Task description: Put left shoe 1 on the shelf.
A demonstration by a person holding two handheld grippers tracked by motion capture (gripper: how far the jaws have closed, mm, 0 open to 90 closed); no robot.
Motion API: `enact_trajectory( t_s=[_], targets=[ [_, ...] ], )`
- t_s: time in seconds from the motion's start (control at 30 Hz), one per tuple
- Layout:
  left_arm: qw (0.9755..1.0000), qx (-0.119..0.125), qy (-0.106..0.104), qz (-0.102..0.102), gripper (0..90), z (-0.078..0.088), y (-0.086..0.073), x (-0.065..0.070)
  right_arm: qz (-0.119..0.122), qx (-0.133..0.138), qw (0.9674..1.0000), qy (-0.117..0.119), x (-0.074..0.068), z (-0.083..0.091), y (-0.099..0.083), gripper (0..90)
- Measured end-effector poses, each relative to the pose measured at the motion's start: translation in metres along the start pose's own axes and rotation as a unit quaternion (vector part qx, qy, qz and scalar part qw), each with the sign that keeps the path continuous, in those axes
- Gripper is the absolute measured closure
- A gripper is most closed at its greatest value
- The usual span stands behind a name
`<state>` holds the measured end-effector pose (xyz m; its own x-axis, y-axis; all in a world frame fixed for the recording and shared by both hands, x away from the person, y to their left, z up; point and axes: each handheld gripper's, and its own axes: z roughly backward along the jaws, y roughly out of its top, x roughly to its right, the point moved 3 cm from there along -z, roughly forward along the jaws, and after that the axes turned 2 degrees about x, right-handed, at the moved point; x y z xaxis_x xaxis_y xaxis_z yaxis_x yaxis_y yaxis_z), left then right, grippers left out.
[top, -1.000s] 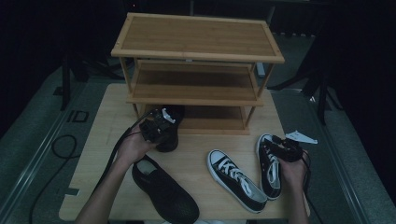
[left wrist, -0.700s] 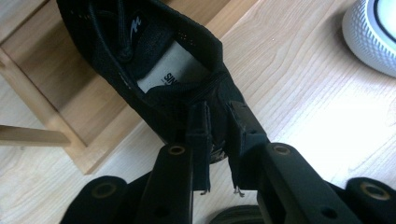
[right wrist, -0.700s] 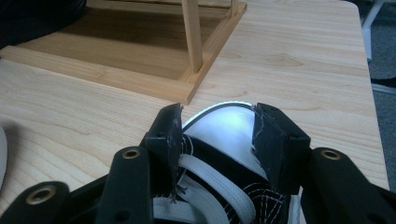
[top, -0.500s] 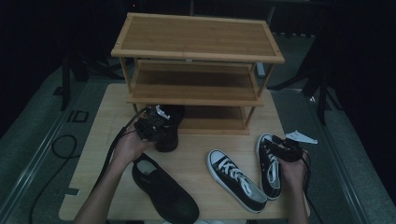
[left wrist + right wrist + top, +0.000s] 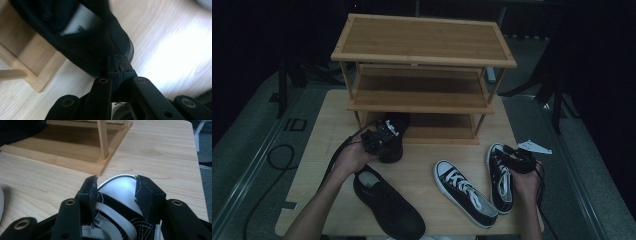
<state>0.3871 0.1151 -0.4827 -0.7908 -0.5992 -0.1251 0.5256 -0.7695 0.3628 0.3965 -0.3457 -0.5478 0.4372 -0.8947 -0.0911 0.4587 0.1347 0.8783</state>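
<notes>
Left gripper (image 5: 381,138), centre-left of frame, jaws just closed, pinching black shoe (image 5: 393,144) heel, toe pointing into shoe rack (image 5: 424,85); right gripper (image 5: 117,185) jaws standing apart, straddling sneaker (image 5: 120,192) toe.

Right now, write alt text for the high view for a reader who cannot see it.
A person's left tongs grip a black shoe at the bottom shelf of a wooden shoe rack; the right tongs straddle a black-and-white sneaker. Its mate and another black shoe lie nearby.
</notes>
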Motion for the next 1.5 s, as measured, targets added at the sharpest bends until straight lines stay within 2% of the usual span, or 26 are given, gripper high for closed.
enact_trajectory(
  t_s=[0.03, 0.13, 0.17, 0.23, 0.27, 0.3, 0.33, 0.4, 0.43, 0.47, 0.5, 0.6, 0.7, 0.77, 0.83, 0.93, 1.1, 1.13, 1.23, 1.27, 1.5],
  targets=[
    [1.0000, 0.000, 0.000, 0.000, 90.0, 0.000, 0.000, 0.000, 0.000, 0.000, 1.0000, 0.000, 0.000, 0.000, 0.000, 52.5],
    [0.9989, -0.029, 0.001, -0.037, 90.0, -0.012, 0.001, 0.008, 0.000, 0.000, 1.0000, 0.000, 0.000, 0.000, 0.000, 52.5],
    [0.9989, -0.029, 0.001, -0.037, 90.0, -0.012, 0.001, 0.008, 0.000, 0.000, 1.0000, 0.000, 0.000, 0.000, 0.000, 52.5],
    [0.9973, -0.045, -0.001, -0.057, 90.0, -0.015, 0.001, 0.010, 0.000, 0.000, 1.0000, 0.000, 0.000, 0.000, 0.000, 52.6],
    [0.9973, -0.045, -0.001, -0.057, 90.0, -0.015, 0.001, 0.010, 0.000, 0.000, 1.0000, 0.000, 0.000, 0.000, 0.000, 52.5],
    [0.9959, -0.055, -0.004, -0.071, 90.0, -0.018, 0.001, 0.012, 0.000, 0.000, 1.0000, 0.000, 0.000, 0.000, 0.000, 52.5],
    [0.9959, -0.055, -0.004, -0.071, 90.0, -0.018, 0.001, 0.012, 0.000, 0.000, 1.0000, 0.000, 0.000, 0.000, 0.000, 52.5],
    [0.9937, -0.072, -0.002, -0.086, 90.0, -0.023, 0.000, 0.015, 0.000, 0.000, 1.0000, 0.000, 0.000, 0.000, 0.000, 52.5],
    [0.9916, -0.089, -0.002, -0.094, 90.0, -0.029, 0.000, 0.016, 0.001, 0.000, 1.0000, 0.000, 0.000, 0.000, 0.000, 52.6],
    [0.9908, -0.095, -0.006, -0.096, 90.0, -0.031, -0.001, 0.016, 0.001, 0.000, 1.0000, 0.000, 0.000, 0.000, 0.000, 52.6],
    [0.9898, -0.099, -0.010, -0.102, 90.0, -0.034, -0.001, 0.016, 0.001, 0.000, 1.0000, 0.000, 0.000, 0.000, 0.000, 52.6],
    [0.9889, -0.097, -0.006, -0.113, 90.0, -0.037, 0.002, 0.020, 0.001, 0.000, 1.0000, 0.000, 0.000, 0.000, 0.000, 52.5],
    [0.9902, -0.083, 0.000, -0.112, 90.0, -0.035, 0.004, 0.021, 0.001, 0.000, 1.0000, 0.000, 0.000, 0.000, 0.000, 52.6],
    [0.9904, -0.078, 0.021, -0.112, 90.0, -0.036, 0.007, 0.019, 0.001, 0.000, 1.0000, -0.001, 0.000, 0.000, 0.000, 52.6],
    [0.9907, -0.075, 0.028, -0.110, 90.0, -0.038, 0.008, 0.017, 0.001, 0.000, 1.0000, -0.001, 0.000, 0.000, 0.000, 52.6],
    [0.9922, -0.066, 0.027, -0.102, 90.0, -0.040, 0.011, 0.014, 0.001, 0.000, 1.0000, -0.001, 0.000, 0.000, 0.000, 52.6],
    [0.9928, -0.059, 0.040, -0.097, 90.0, -0.043, 0.015, 0.011, 0.001, 0.000, 1.0000, 0.000, 0.000, 0.000, 0.000, 52.6],
    [0.9914, -0.064, 0.047, -0.104, 90.0, -0.045, 0.017, 0.008, 0.001, 0.000, 1.0000, -0.001, 0.000, 0.000, 0.000, 52.6],
    [0.9916, -0.061, 0.050, -0.102, 90.0, -0.048, 0.023, 0.004, 0.001, 0.000, 1.0000, -0.001, 0.000, 0.000, 0.000, 52.6],
    [0.9927, -0.052, 0.046, -0.099, 90.0, -0.050, 0.026, 0.002, 0.001, 0.000, 1.0000, -0.001, 0.000, 0.000, 0.000, 52.6],
    [0.9932, -0.054, 0.039, -0.096, 90.0, -0.049, 0.022, 0.000, 0.002, 0.000, 1.0000, 0.001, 0.000, 0.000, 0.000, 52.6]
  ],
)
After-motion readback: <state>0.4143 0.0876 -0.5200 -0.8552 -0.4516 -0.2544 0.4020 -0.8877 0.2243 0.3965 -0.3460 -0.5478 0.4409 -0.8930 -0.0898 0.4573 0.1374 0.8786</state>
